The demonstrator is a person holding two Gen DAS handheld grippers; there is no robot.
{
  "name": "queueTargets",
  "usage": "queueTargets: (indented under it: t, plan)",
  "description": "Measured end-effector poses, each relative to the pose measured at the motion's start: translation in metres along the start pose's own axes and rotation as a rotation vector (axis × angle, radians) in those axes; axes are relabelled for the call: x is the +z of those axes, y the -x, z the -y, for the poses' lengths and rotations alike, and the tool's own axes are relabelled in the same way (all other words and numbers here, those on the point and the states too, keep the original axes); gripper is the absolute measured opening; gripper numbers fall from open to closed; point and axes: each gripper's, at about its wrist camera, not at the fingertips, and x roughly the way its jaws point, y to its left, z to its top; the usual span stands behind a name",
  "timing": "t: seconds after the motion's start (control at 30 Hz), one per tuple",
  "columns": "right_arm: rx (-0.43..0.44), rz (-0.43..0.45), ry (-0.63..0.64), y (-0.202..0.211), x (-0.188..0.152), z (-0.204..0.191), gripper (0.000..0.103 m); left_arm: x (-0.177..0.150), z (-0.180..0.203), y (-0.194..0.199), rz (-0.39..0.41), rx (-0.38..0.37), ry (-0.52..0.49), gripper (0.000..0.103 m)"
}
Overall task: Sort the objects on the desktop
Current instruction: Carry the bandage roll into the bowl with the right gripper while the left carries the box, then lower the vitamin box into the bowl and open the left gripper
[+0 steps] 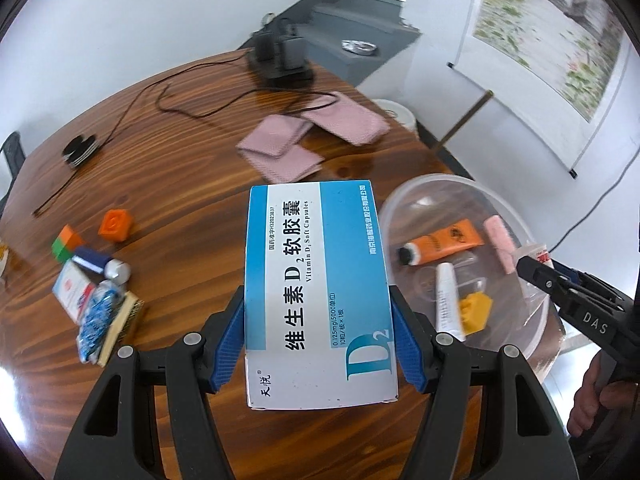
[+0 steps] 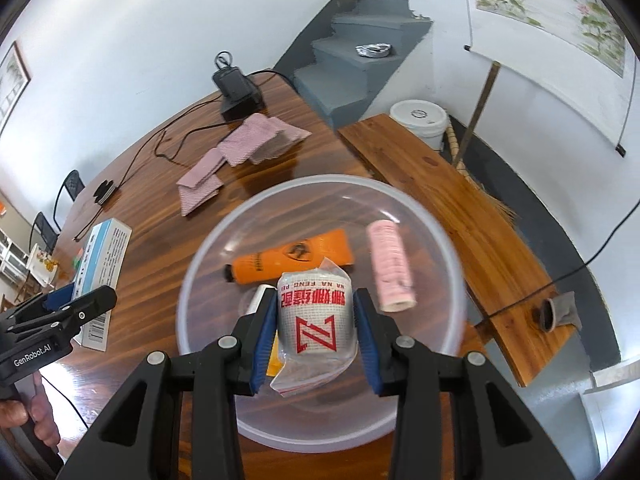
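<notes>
The left gripper [image 1: 318,344] clamps the light, stiff vitamin box [image 1: 318,284] by its long sides, crushable if squeezed, while the right gripper [image 2: 316,338] pinches a soft, crinkly bagged bandage roll [image 2: 316,316] between its jaws over the clear bowl [image 2: 452,264]

Open tabletop on the left, a crowded bowl on the right.
Bare wooden table [image 1: 180,184] lies between the pink cloths [image 1: 280,148] and a clutter of small boxes [image 1: 80,280]. The clear plastic bowl [image 2: 436,240] already holds an orange tube [image 2: 292,260] and pink roll [image 2: 390,266]; its near half stays free.
</notes>
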Motion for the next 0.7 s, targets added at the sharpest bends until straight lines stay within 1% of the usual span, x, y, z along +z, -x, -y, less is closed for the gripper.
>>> queueTargets:
  t: [0.2,0.43,0.57,0.7]
  plan:
    - [-0.017,-0.007,-0.026,0.003,-0.002,0.02,0.042,0.009,0.027,-0.008,-0.01,-0.035,-0.044,0.068]
    - [-0.024,-0.02,-0.048,0.001,-0.003,0.036,0.042,0.019,0.051,-0.018,-0.024,-0.081,-0.078,0.068]
    - [-0.011,-0.034,-0.039,-0.001,-0.003,0.037,0.042,0.024,0.063,-0.022,-0.027,-0.103,-0.1,0.069]
    - [-0.007,-0.031,-0.021,-0.001,-0.002,0.036,0.046,0.031,0.074,-0.026,-0.03,-0.138,-0.111,0.069]
